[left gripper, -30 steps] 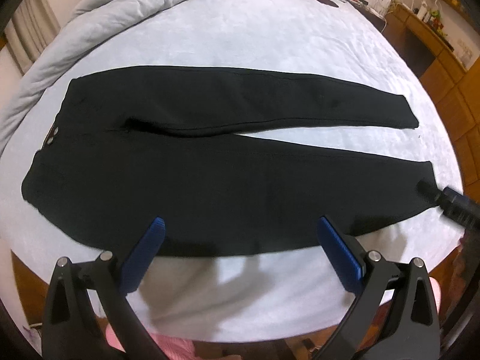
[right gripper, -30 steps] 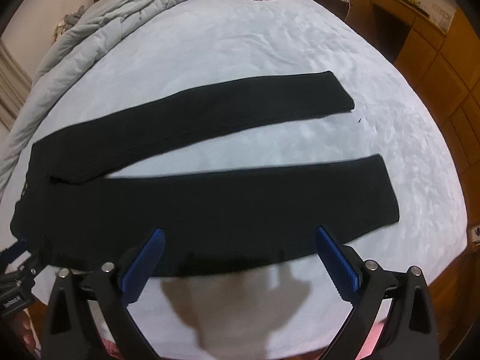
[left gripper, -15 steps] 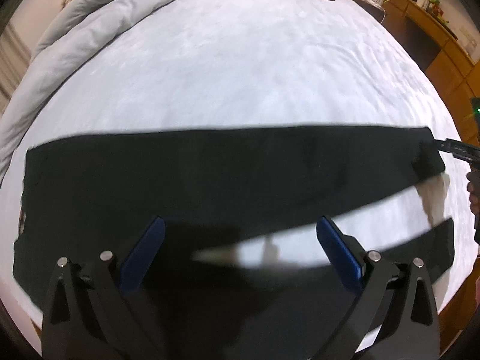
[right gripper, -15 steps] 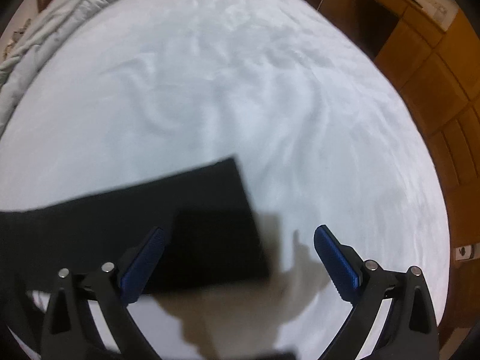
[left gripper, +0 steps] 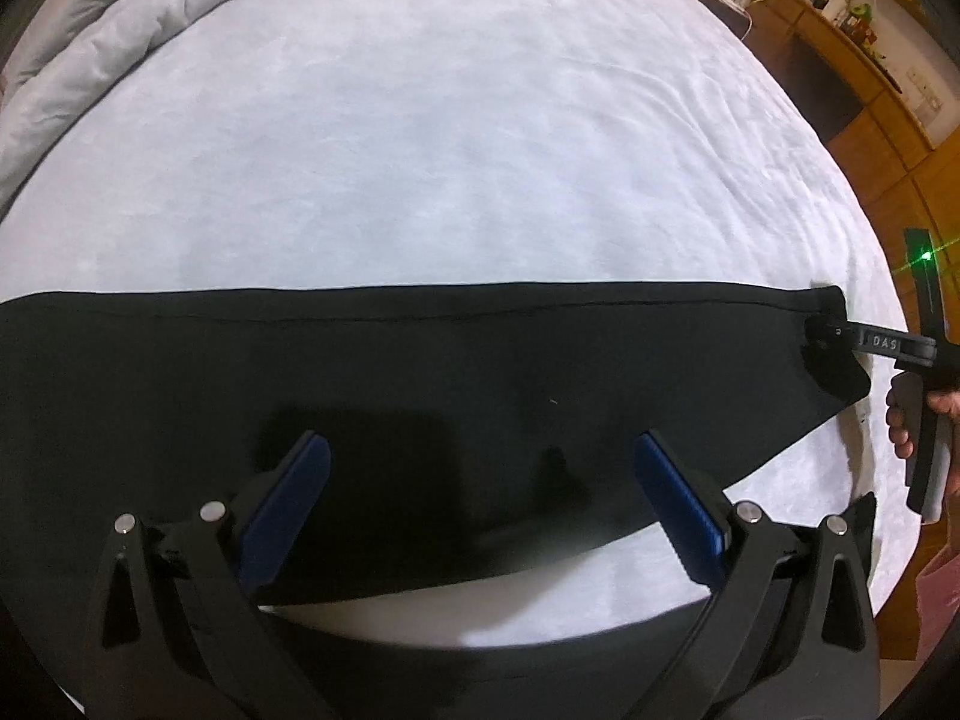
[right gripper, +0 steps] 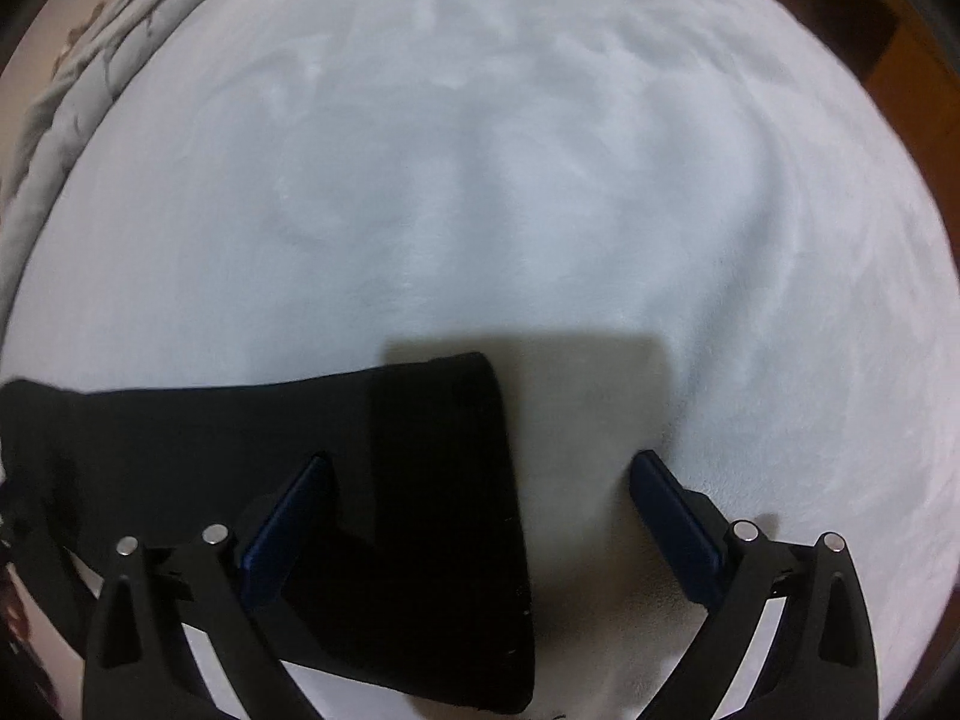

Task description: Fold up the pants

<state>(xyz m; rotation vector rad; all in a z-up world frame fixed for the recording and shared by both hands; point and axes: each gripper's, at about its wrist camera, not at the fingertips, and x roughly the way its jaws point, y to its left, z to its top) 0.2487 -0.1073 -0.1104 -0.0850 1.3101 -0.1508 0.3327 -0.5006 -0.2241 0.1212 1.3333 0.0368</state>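
Pants [left gripper: 420, 372] (black) are being spread flat across a white bedsheet [left gripper: 450, 150], one leg's cuff lying between the right gripper [right gripper: 480, 516]'s wide-spread fingers. The left gripper [left gripper: 480, 504] is being held spread above the fabric. A grey duvet [left gripper: 120, 30] is being kept bunched alongside.

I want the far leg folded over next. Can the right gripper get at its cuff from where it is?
Probably yes. The right gripper is open, and the cuff of the pants lies flat on the bed partly between its jaws, with nothing on top of it.
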